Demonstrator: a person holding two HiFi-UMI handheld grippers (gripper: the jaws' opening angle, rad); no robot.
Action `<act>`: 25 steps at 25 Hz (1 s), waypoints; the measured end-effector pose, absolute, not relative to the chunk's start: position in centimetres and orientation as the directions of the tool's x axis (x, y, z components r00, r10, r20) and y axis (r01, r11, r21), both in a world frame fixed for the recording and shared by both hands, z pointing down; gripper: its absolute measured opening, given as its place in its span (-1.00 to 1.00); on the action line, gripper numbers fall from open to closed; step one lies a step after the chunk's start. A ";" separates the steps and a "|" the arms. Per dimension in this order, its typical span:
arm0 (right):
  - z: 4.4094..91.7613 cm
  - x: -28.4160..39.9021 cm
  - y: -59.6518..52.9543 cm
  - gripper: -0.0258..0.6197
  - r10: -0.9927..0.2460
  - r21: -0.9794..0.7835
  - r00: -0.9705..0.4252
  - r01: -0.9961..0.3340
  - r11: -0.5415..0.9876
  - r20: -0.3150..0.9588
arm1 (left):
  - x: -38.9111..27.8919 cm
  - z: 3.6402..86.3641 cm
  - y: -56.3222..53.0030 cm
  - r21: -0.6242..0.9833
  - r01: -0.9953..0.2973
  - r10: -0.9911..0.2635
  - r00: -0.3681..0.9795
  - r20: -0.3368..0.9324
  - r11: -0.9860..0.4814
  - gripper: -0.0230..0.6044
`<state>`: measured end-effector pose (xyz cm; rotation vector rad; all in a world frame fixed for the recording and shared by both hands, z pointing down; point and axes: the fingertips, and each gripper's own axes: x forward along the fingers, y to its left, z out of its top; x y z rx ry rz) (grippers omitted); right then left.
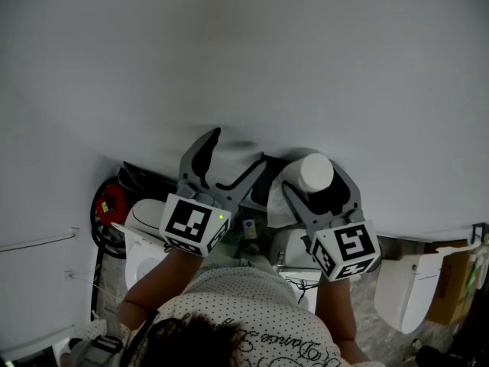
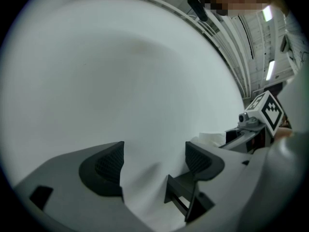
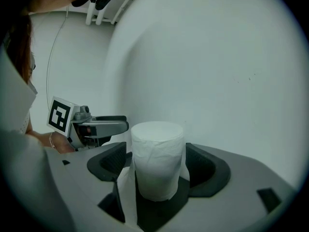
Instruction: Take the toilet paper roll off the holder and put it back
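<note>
at the left of the head view the left tool [image 1: 238, 150] is held level against a plain white wall [image 1: 244, 52], and its marker cube [image 1: 193, 224] is seen nearest the camera. in the left gripper view its jaws are seen standing well apart, and no pad is pressed on anything. a white area with a soft crease [image 2: 145, 187] is seen low between them; whether it is loose paper or the wall itself cannot be told.

just beside it, to the right, the right tool [image 1: 315, 186] is held tilted slightly downward toward the same wall. the toilet paper roll [image 1: 315, 172] is seen upright between its jaws, with one flat end turned up toward the head camera. in the right gripper view the jaws are spread wide, a narrow gap is left between each pad and the roll's side, and the roll is not clamped. a loose tail of paper [image 3: 123, 187] is seen hanging down the roll's left side, by the left pad. what the roll stands on is hidden by the tool's body.

a dotted shirt [image 1: 252, 304] is seen at the bottom edge of the head view.
</note>
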<state>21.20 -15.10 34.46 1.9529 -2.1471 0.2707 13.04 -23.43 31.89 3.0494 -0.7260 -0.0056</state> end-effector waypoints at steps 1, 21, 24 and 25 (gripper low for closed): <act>34.1 21.2 -15.1 0.31 -0.958 0.006 -0.098 -0.995 0.104 0.271 | 13.0 31.8 -23.4 0.009 -0.448 -0.448 0.894 -0.004 -0.894 0.29; 27.0 22.6 -13.9 -0.70 -0.999 0.031 -0.027 -0.999 0.026 -0.032 | 11.7 29.8 -23.4 -0.002 -0.455 -0.454 0.887 -0.086 -0.890 -0.25; 27.1 23.0 -13.4 -0.85 -0.999 0.031 -0.002 -1.000 0.000 -0.043 | 11.6 29.7 -23.2 -0.006 -0.452 -0.449 0.889 -0.090 -0.892 -0.54; 27.2 23.1 -13.3 -0.88 -0.999 0.030 0.004 -1.000 -0.005 -0.044 | 11.6 29.7 -23.2 -0.007 -0.451 -0.448 0.889 -0.091 -0.893 -0.68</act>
